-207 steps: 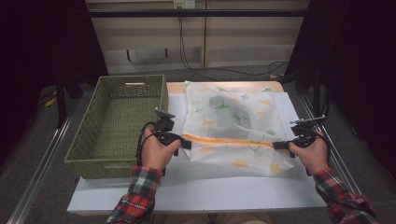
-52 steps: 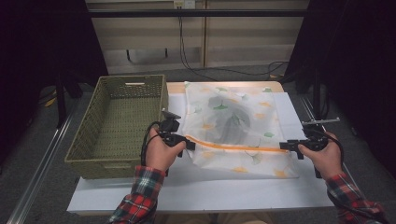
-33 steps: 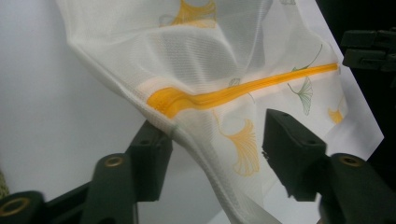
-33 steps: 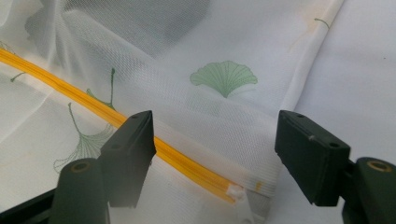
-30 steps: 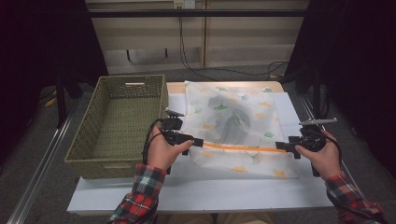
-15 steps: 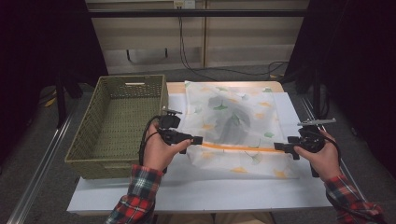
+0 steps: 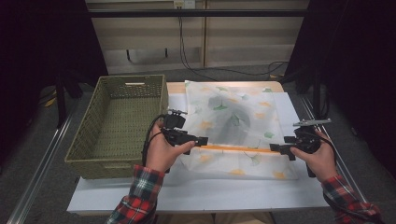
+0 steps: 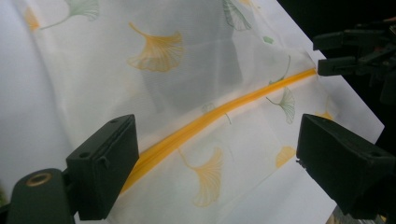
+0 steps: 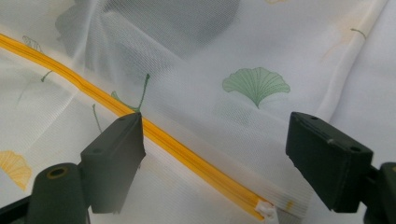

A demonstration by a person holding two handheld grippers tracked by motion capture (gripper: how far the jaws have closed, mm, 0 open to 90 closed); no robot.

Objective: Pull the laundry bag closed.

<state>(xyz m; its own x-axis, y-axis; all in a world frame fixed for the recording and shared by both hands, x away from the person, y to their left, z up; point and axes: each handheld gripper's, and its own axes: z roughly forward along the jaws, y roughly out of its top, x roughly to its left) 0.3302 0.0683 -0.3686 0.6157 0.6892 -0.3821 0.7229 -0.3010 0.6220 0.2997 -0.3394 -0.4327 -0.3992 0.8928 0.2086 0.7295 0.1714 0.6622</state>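
Mesh laundry bag [image 7: 233, 126] with orange zipper [image 7: 240, 149], flat on bench [image 7: 196, 196] at frame centre; left claw [image 7: 201, 140] and right claw [image 7: 276, 148] released at zipper's ends.

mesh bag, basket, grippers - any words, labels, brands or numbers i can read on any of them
None: no readable text.
The mesh bag carries only printed ginkgo leaves and an orange zipper.
The wicker basket is plain.
The left gripper and right gripper show no marking.
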